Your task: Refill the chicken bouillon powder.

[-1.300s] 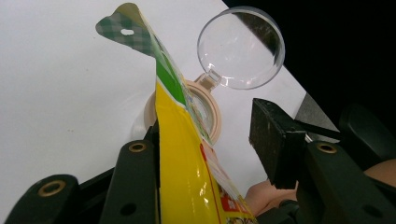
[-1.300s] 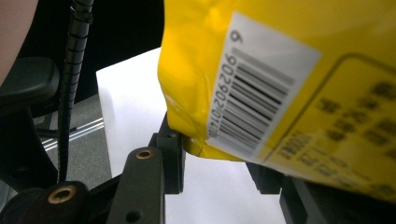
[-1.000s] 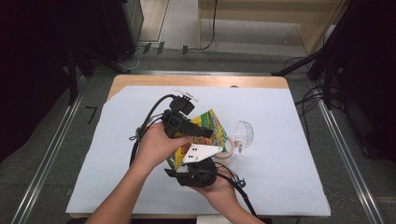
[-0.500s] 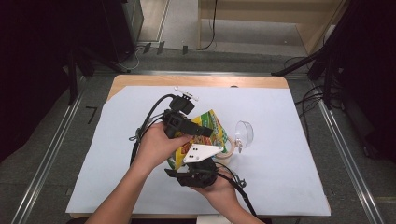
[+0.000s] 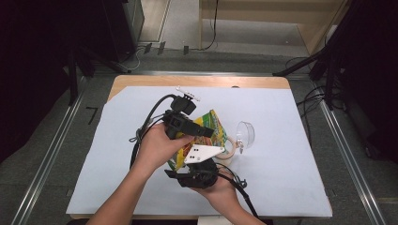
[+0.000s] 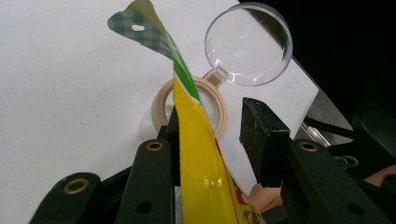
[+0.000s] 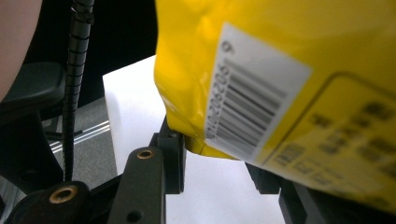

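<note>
- The left gripper (image 6: pixel 210 135) is straddling the yellow snack pouch (image 5: pixel 206 129); its jaws have just been closing, one pad touching the pouch, the other apart, so not yet clamped.
- The right gripper (image 7: pixel 217 163) is grasping the pouch's lower corner.
- The pouch is hanging above the open jar (image 6: pixel 194 109), whose clear lid (image 6: pixel 247 44) is hinged back, likely ready for pouring.

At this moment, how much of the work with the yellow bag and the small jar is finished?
Done: the jar stands open on the white sheet, its clear lid flipped back. In hand: the yellow bag is held up between both grippers; it lies against one jaw of the left gripper, whose jaws have just been closing, and its lower corner sits in the right gripper. Left: probably tipping the contents in; nothing is seen pouring yet.
</note>
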A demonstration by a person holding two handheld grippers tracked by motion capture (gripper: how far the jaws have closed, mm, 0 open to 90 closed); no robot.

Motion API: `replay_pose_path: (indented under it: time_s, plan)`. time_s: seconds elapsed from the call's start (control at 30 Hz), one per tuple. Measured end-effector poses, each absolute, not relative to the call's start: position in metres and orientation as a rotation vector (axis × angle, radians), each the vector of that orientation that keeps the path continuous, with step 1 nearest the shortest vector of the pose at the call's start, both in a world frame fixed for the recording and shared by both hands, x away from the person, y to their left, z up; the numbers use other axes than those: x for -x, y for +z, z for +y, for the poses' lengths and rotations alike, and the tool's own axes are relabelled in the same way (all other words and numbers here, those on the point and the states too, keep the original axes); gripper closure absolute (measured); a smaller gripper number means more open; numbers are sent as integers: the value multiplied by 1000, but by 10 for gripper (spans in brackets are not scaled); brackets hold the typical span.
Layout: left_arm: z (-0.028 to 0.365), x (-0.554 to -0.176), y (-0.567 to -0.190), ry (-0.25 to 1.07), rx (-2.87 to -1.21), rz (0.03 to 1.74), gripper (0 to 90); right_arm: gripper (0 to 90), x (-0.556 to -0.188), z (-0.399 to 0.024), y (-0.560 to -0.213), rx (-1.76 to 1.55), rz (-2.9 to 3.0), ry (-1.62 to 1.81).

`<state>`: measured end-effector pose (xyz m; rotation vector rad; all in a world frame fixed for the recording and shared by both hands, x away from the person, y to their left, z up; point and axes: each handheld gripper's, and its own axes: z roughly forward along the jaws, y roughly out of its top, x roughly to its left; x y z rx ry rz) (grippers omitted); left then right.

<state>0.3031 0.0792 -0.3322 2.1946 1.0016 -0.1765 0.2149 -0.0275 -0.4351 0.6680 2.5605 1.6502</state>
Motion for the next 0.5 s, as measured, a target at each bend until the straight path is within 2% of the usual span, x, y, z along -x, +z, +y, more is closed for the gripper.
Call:
replay_pose_path:
  time_s: [0.5]
  plan:
    - [76, -305, -330, -172, -2198, 993, 689, 659, -216, -27, -435, -683, 2539, 1667]
